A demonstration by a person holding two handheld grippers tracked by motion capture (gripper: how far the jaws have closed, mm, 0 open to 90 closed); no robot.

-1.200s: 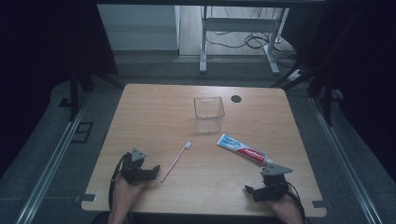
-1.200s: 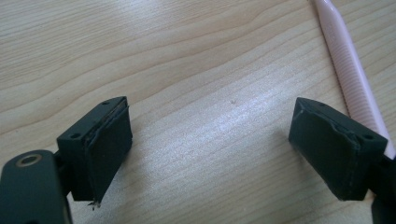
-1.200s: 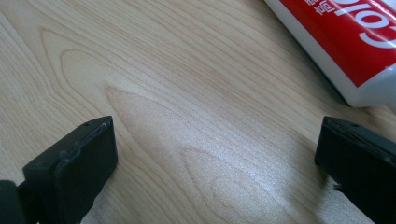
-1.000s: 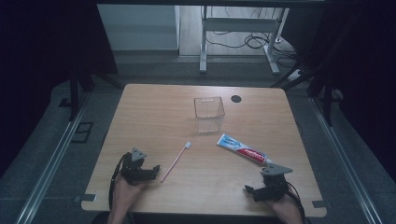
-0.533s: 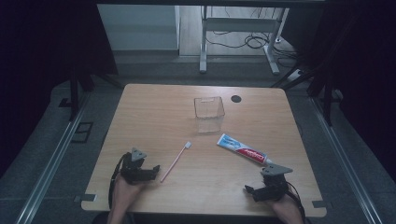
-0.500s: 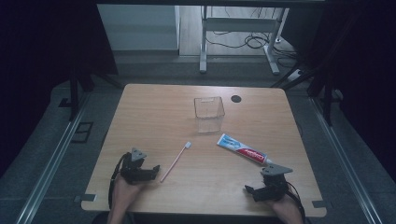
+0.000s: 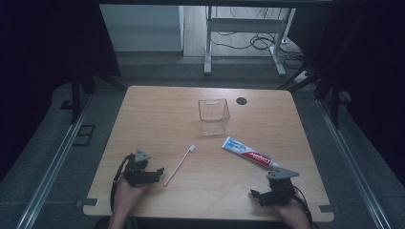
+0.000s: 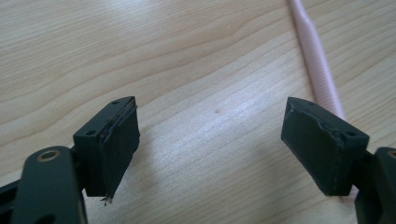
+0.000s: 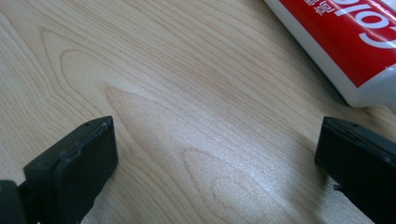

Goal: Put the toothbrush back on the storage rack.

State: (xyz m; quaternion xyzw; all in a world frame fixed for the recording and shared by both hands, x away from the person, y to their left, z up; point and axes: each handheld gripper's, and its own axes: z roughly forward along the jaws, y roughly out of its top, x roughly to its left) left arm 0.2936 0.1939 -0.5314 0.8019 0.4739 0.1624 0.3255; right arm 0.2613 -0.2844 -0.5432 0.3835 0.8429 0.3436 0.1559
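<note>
High view: light wooden counter (image 7: 157, 114) carries four things. Clear plastic square cup (image 7: 214, 116) stands upright near the far middle. Small black round cap (image 7: 241, 100) sits flush in the surface just right of the cup, apart from it. Pink slim toothbrush (image 7: 180, 164) lies diagonally at near left of centre, white head toward the cup. White, blue and red toothpaste tube (image 7: 248, 153) lies flat at near right, below the cup, cap end toward the near right corner. Left gripper (image 7: 155, 172) rests on the counter at the near left edge in the person's hand, jaws pointing right, tips just beside the toothbrush handle end. Right gripper (image 7: 256, 195) rests at the near right edge, near the tube's cap end, well apart from the left one.

Left gripper view: jaws stand wide apart, bare wood between them, nothing gripped. They have just been closing a little, with no thing between them. Toothbrush handle (image 8: 318, 65) runs from the top edge down behind the jaw on the picture's right; cannot tell if it touches that jaw.

Right gripper view: jaws spread wide, only wood grain between, holding nothing. Toothpaste tube (image 9: 345, 42) lies at upper right, its end just beyond the jaw on that side, not between the jaws.
</note>
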